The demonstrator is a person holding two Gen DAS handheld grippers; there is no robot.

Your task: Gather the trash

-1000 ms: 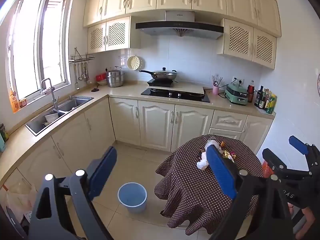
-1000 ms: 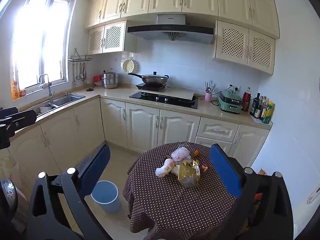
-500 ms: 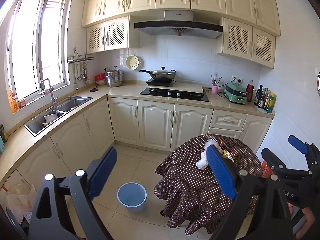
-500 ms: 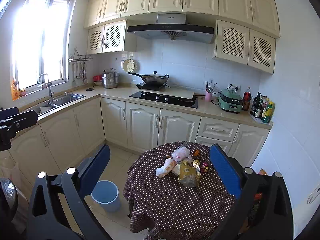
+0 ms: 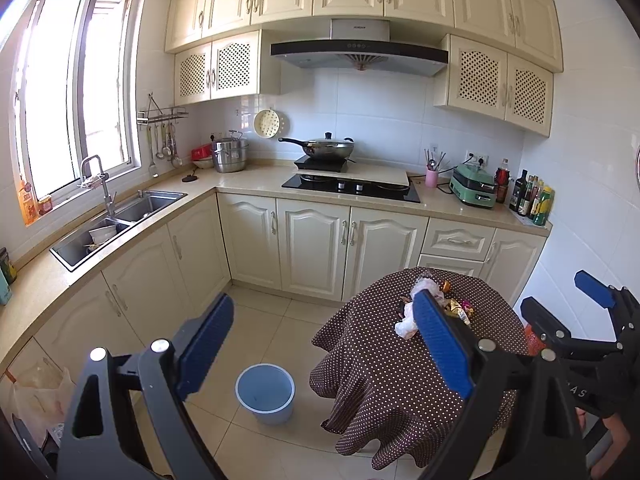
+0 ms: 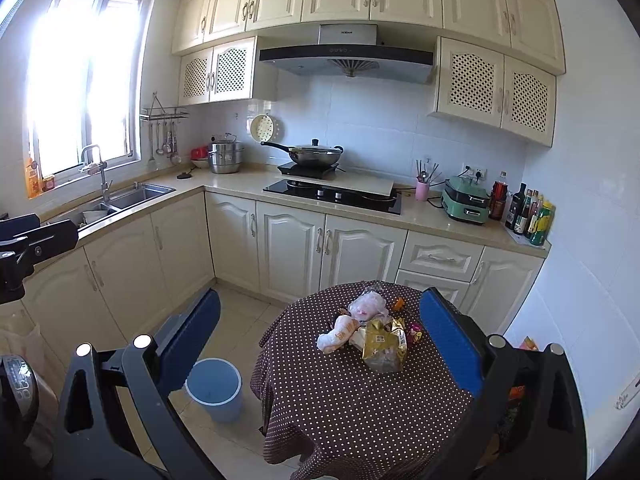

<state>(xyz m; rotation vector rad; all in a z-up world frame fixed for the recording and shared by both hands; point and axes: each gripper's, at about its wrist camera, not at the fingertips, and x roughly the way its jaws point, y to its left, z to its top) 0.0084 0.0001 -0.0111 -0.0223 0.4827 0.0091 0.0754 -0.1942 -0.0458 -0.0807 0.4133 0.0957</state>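
Observation:
A pile of trash sits on a round table point(image 6: 352, 400) with a brown dotted cloth: a gold foil bag point(image 6: 385, 345), a crumpled white wrapper point(image 6: 338, 334), a clear plastic bag point(image 6: 368, 304) and small candy wrappers point(image 6: 414, 330). The pile also shows in the left wrist view point(image 5: 406, 322), partly hidden by a finger. A light blue bin point(image 6: 214, 390) stands on the floor left of the table, also in the left wrist view point(image 5: 265, 393). My left gripper point(image 5: 324, 344) and right gripper point(image 6: 320, 340) are both open, empty and short of the table.
Cream kitchen cabinets run along the back and left walls, with a sink point(image 5: 116, 220), a hob point(image 5: 352, 188) with a wok, and bottles point(image 6: 528, 212) on the counter. A white wall is close on the right. The other gripper shows at the right edge point(image 5: 592, 320).
Both views have shifted only slightly; the left gripper has edged a little. Both grippers stay open and nothing has been picked up.

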